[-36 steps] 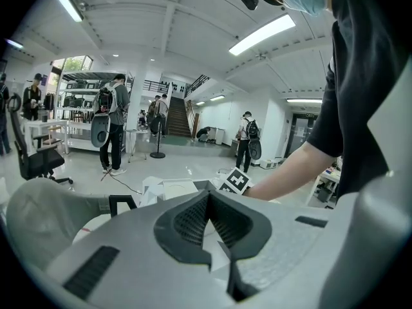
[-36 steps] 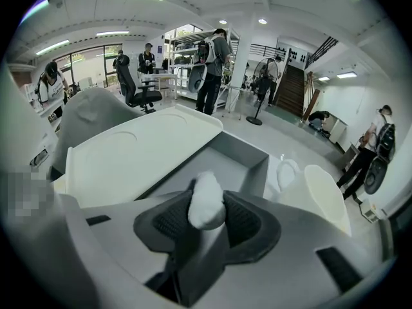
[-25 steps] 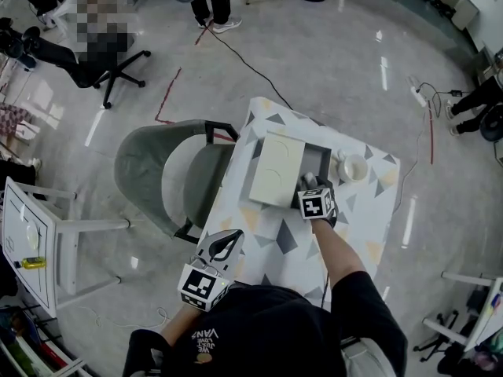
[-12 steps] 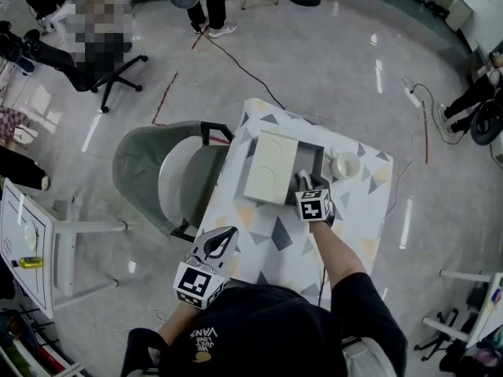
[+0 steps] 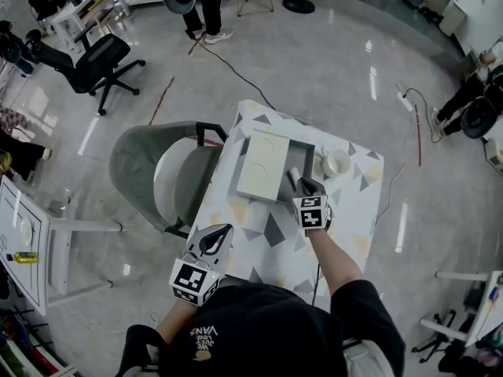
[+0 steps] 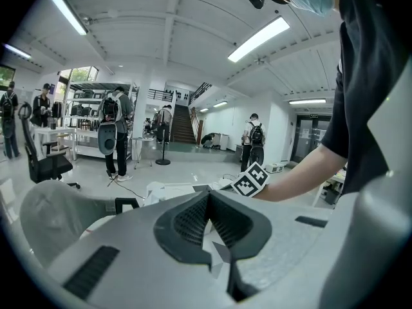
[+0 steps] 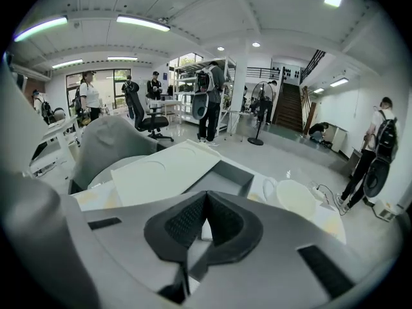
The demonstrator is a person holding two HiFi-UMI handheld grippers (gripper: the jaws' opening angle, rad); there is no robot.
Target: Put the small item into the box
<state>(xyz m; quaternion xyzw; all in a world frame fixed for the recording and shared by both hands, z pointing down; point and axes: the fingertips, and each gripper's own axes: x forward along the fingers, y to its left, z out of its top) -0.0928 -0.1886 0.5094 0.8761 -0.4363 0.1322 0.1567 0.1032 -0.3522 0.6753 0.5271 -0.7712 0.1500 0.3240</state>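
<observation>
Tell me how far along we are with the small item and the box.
Looks done: a small white item lies in the open part of the box, beside the lid lying askew over the rest. In hand: nothing; the right gripper is shut and empty, its jaws having just been closing; the left gripper is shut, idle. Left: perhaps the lid, if wanted.

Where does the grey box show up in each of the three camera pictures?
Head view: grey box, upper middle, at the table's far end, cream lid across its left part.
Left gripper view: at most a pale sliver mid-frame, just above the left gripper; uncertain.
Right gripper view: centre, open corner showing right of the lid.
Shared landmark: the grey chair, left of the table in every view.
</observation>
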